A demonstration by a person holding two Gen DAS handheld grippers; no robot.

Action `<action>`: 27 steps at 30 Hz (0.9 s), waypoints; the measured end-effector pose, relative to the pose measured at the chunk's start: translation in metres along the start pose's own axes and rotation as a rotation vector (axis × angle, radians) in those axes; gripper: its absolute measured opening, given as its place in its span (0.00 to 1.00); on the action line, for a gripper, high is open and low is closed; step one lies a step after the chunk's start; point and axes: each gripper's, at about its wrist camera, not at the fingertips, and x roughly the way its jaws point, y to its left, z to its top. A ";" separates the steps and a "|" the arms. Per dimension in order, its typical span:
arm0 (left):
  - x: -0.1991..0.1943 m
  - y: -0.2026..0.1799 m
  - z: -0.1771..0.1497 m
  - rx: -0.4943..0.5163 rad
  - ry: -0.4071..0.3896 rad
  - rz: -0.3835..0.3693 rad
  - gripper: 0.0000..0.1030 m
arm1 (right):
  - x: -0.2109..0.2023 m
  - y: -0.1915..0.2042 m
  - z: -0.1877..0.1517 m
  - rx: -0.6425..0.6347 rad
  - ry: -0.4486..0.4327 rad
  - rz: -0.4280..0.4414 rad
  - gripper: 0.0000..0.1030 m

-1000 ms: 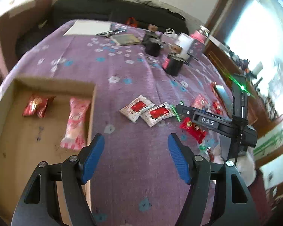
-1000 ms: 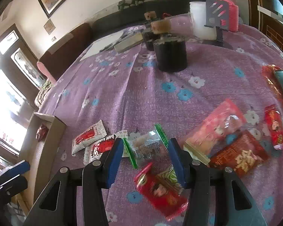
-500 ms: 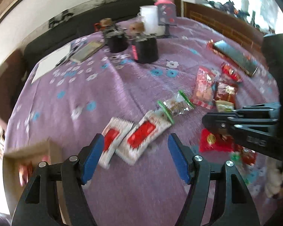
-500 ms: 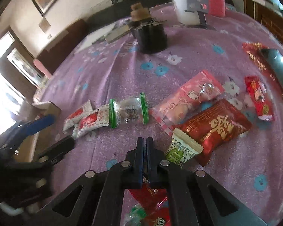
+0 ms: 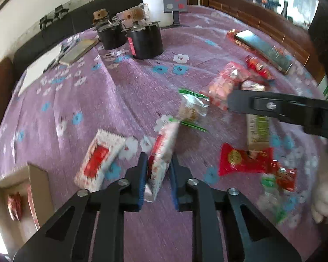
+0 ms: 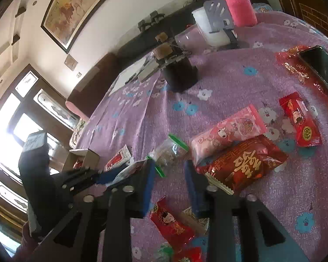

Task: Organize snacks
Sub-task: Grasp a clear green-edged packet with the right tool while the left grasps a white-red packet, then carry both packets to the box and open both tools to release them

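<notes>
left hand-held gripper (image 5: 157, 179) pinches white-and-red snack packet (image 5: 161, 150) between its fingers.

Cardboard box (image 5: 38, 174) at tablecloth (image 5: 120, 91) left edge; snack packets (image 5: 245, 159) scattered right; canisters (image 5: 144, 41) behind; phone (image 5: 262, 48) far right.

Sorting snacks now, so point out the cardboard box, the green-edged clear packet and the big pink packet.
cardboard box (image 5: 38, 174), left wrist view, its side wall.
green-edged clear packet (image 6: 167, 150), right wrist view, clear middle.
pink packet (image 6: 227, 132), right wrist view, printed front.
</notes>
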 end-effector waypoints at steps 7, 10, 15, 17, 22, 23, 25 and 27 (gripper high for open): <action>-0.045 0.010 -0.025 -0.077 -0.078 -0.082 0.09 | 0.006 -0.003 -0.003 0.001 0.006 -0.017 0.35; -0.064 0.017 -0.040 -0.119 -0.108 -0.124 0.10 | 0.009 0.001 -0.005 -0.007 0.017 -0.011 0.35; -0.098 0.033 -0.069 -0.177 -0.161 -0.149 0.10 | 0.015 0.002 0.006 0.080 0.072 0.013 0.37; -0.107 0.042 -0.079 -0.199 -0.176 -0.149 0.10 | 0.024 0.008 0.013 0.094 0.111 -0.002 0.37; -0.119 0.069 -0.103 -0.270 -0.192 -0.128 0.10 | 0.056 0.027 0.026 0.070 0.177 -0.183 0.37; -0.120 0.075 -0.108 -0.285 -0.191 -0.123 0.10 | 0.062 0.030 0.027 0.070 0.179 -0.227 0.37; -0.122 0.087 -0.118 -0.316 -0.192 -0.111 0.10 | 0.070 0.035 0.028 0.074 0.174 -0.272 0.46; -0.126 0.100 -0.127 -0.346 -0.197 -0.098 0.10 | 0.075 0.043 0.027 0.050 0.158 -0.326 0.47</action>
